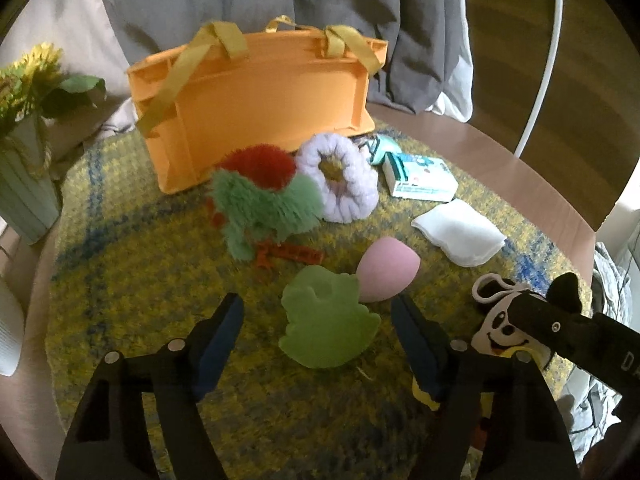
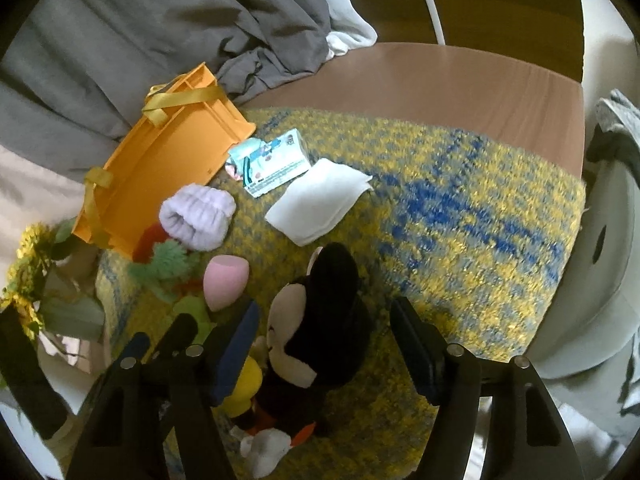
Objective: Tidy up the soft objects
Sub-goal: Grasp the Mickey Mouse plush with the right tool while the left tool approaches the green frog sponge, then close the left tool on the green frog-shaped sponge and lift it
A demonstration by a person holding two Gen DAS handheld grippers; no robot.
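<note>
A round, nubbly yellow-and-blue woven mat (image 1: 132, 280) covers a smooth tan surface (image 1: 500, 152). The left claw (image 1: 318, 312) is released, its blue-padded jaws spread on either side of a flat, matte green frog-shaped sponge (image 1: 326, 322) lying on the mat. Touching the sponge at its 1 o'clock is a smooth pink teardrop sponge (image 1: 386, 270). At 11 o'clock sits a shaggy green and red plush (image 1: 264, 200), with a fluffy lilac ring-shaped scrunchie (image 1: 340, 178) at 12. A rigid orange plastic tote (image 1: 260, 108) with yellow ribbon handles stands behind them. At 2 o'clock lie a folded white cloth (image 1: 458, 234) and a glossy tissue packet (image 1: 420, 178).

The right claw (image 2: 324, 320) is also released, jaws wide around a black-eared mouse plush (image 2: 320, 328) lying on the mat between them.
</note>
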